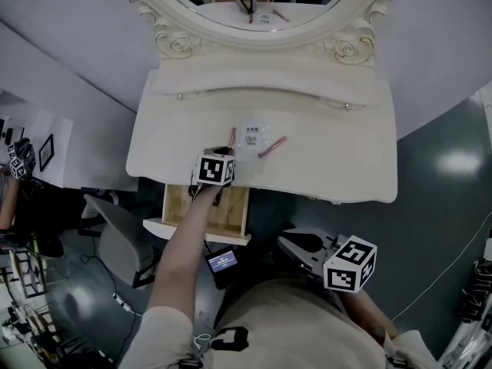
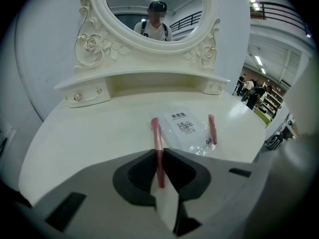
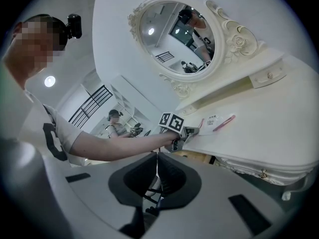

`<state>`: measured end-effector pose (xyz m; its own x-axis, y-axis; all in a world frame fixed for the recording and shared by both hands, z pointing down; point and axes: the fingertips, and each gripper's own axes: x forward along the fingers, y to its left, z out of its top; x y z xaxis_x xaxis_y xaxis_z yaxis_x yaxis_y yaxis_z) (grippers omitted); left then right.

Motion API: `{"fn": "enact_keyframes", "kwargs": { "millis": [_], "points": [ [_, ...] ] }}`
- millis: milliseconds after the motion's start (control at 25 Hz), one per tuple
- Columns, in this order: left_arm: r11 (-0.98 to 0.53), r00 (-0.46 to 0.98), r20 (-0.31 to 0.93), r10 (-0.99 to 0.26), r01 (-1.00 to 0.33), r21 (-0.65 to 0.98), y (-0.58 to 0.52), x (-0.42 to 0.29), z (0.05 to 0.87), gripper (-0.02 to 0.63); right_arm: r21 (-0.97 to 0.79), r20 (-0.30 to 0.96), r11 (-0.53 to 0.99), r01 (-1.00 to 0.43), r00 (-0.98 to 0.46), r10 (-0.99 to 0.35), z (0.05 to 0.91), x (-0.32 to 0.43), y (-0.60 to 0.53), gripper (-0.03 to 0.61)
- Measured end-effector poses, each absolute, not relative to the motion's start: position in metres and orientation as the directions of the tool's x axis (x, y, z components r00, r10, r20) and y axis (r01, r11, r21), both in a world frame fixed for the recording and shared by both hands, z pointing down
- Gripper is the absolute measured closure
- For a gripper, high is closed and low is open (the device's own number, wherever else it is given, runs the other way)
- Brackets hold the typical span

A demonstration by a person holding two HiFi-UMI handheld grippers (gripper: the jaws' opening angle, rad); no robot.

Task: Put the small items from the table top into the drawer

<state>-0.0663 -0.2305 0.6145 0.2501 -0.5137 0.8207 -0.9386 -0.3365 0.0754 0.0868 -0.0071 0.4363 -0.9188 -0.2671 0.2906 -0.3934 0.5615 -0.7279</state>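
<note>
Nearest the person, the right gripper hangs well short of the bench, low and to the right. Its jaws are pressed together with nothing between them, so it has no part in the work for now.

Under the front edge of the bench, the wooden drawer stands pulled out. The person's forearm crosses over part of it. The part that shows looks bare, though I cannot tell whether anything lies in the rest.

Just above the drawer, the left gripper reaches down onto the bench top. Its jaws are pinching the near end of a slim pink stick, and the far end seems to rest on the bench, just beside a clear plastic packet with a printed label. A second pink stick lies at the packet's far edge, touching or overlapping it.

Behind these are the raised shelf and the oval mirror.

By my judgement the task is at its start. The drawer is open and one stick is gripped, but all three small items remain on the bench top. The gripped stick has yet to be lifted and carried back to the drawer, and the packet and the other stick are untouched.
</note>
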Motion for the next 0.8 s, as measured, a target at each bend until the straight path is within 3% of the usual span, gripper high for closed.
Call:
{"fn": "enact_keyframes", "kwargs": {
  "millis": [800],
  "points": [
    [-0.331, 0.274, 0.81, -0.518, -0.938, 0.106, -0.2306, -0.067, 0.6149, 0.522, -0.727, 0.295, 0.556, -0.403, -0.915, -0.277, 0.4362, 0.0841, -0.0025, 0.549]
  ]
}}
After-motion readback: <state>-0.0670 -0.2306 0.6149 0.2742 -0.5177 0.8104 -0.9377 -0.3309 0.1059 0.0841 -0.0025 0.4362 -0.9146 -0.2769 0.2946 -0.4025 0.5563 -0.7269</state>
